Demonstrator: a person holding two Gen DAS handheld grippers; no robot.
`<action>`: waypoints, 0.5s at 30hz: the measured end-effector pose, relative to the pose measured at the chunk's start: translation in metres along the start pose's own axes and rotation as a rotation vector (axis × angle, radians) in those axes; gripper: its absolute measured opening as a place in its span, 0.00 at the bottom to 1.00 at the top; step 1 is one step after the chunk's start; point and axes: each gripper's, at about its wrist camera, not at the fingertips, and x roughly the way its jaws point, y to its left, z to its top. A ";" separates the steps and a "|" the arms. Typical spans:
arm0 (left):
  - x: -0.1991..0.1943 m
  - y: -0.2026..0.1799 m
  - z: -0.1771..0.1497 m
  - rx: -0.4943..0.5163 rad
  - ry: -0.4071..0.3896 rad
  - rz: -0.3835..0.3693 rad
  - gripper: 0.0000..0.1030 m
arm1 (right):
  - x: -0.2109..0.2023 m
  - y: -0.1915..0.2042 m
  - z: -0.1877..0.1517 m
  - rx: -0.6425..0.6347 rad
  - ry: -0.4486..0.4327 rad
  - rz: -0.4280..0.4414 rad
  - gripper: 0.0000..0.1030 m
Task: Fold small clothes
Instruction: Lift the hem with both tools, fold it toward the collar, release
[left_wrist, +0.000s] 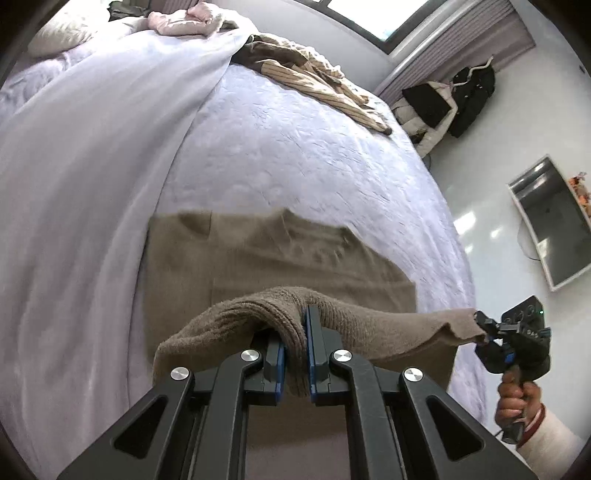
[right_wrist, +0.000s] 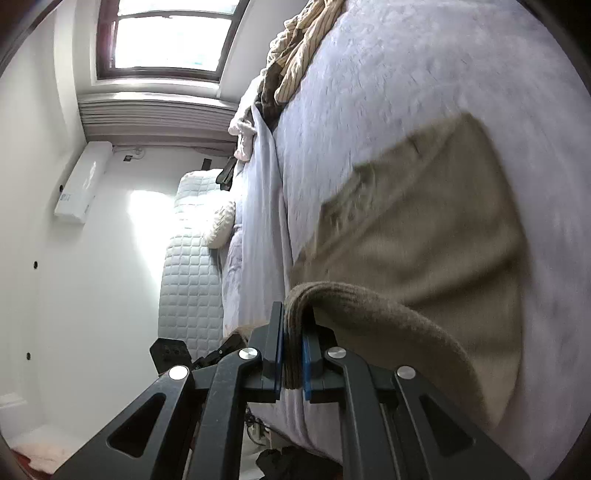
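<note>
While the brown knit sweater (left_wrist: 280, 266) is lying mostly flat on the lavender bedspread (left_wrist: 295, 155), I am holding its near ribbed hem lifted off the bed with both tools. My left gripper (left_wrist: 295, 354) is clamping a bunched fold of that hem between its blue pads. My right gripper (right_wrist: 293, 354) is pinching the other end of the same hem, jaws closed on the fabric; in the left wrist view it is appearing at the right edge, with my hand (left_wrist: 517, 402) wrapping its handle. The hem is stretching between the two grippers, above the sweater's flat part. A striped tan garment (left_wrist: 314, 81) is lying crumpled farther up the bed, well apart from the sweater, and a pink garment (left_wrist: 184, 20) is sitting near the pillow (left_wrist: 59, 33).
</note>
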 end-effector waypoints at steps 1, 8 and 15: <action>0.016 0.001 0.013 -0.004 0.002 0.013 0.10 | 0.008 -0.004 0.015 0.011 -0.001 -0.003 0.08; 0.104 0.019 0.047 -0.014 0.056 0.123 0.10 | 0.055 -0.044 0.083 0.066 0.019 -0.075 0.08; 0.149 0.041 0.047 -0.064 0.121 0.249 0.40 | 0.093 -0.097 0.108 0.171 0.032 -0.146 0.08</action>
